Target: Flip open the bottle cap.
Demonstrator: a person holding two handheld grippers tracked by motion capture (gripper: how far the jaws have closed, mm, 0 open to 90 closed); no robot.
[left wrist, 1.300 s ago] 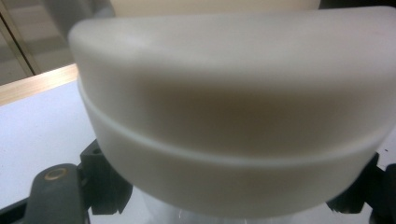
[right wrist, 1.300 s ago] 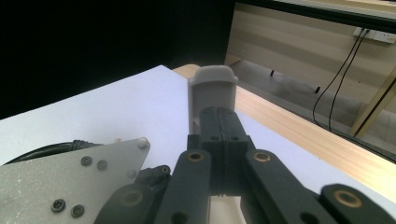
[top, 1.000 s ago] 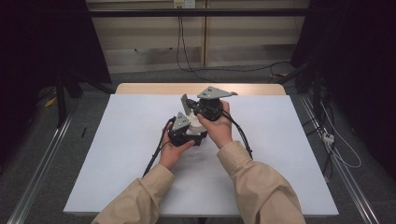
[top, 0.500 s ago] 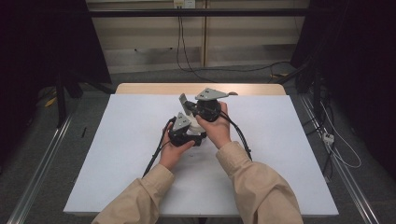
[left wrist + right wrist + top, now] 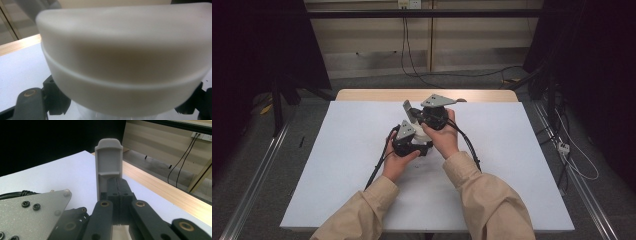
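My left gripper (image 5: pixel 411 141) clenches a white lidded container (image 5: pixel 125 65) at the table's (image 5: pixel 522 165) centre. My right gripper (image 5: pixel 428 112), just beyond it at one o'clock, pinches a grey clip-like piece (image 5: pixel 109 162). Judging by the thin pinch, that piece could twist free if I lever it against the lid.

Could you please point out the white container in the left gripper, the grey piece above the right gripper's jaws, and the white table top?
White container (image 5: pixel 122 75), left gripper view, on its side wall below the ridge.
Grey piece (image 5: pixel 109 160), right gripper view, on its recessed face.
White table top (image 5: pixel 522 145), high view, on a bare part right of the hands.
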